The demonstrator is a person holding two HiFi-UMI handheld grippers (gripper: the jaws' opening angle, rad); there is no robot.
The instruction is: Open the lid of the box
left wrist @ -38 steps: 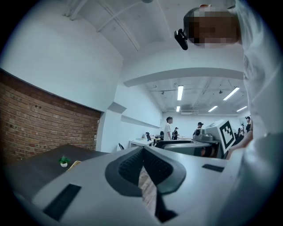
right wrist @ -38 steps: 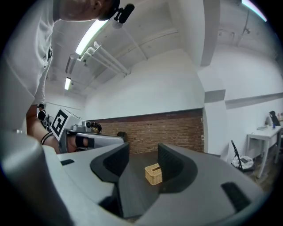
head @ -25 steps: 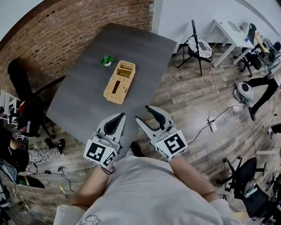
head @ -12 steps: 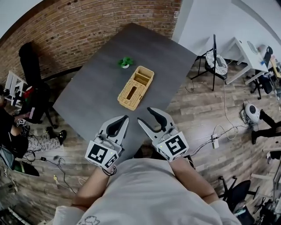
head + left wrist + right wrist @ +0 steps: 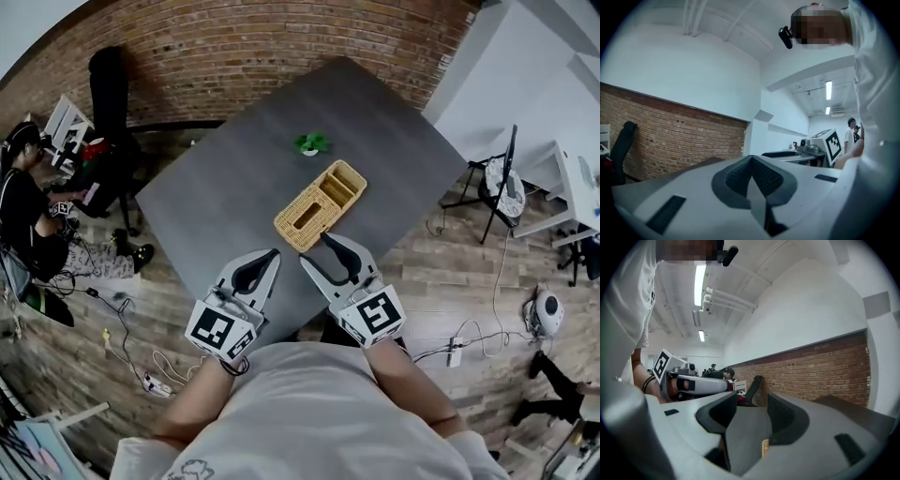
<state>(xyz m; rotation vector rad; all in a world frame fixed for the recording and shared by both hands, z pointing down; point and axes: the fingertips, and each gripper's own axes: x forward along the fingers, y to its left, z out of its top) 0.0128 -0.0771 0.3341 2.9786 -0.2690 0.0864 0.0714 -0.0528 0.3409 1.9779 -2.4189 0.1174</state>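
Note:
A woven wicker box (image 5: 321,206) lies on the dark grey table (image 5: 225,206). Its near part has a slotted lid and its far end shows open compartments. A small green plant (image 5: 310,143) stands beyond it. Both grippers hover over the table's near edge, short of the box. My left gripper (image 5: 272,253) is shut, its pads meeting (image 5: 751,159) with nothing between them. My right gripper (image 5: 315,248) is open and empty just in front of the box. Through its gap (image 5: 752,401) a sliver of the wicker box (image 5: 765,447) shows.
A brick wall (image 5: 281,37) runs behind the table. A person (image 5: 23,202) sits at the left by a black chair (image 5: 108,89). A folding chair (image 5: 506,183) stands at the right. Cables and a power strip (image 5: 455,352) lie on the wooden floor.
The head view has swung, and the table and box now lie closer to the grippers. Both grippers keep the same pose, left shut and right open.

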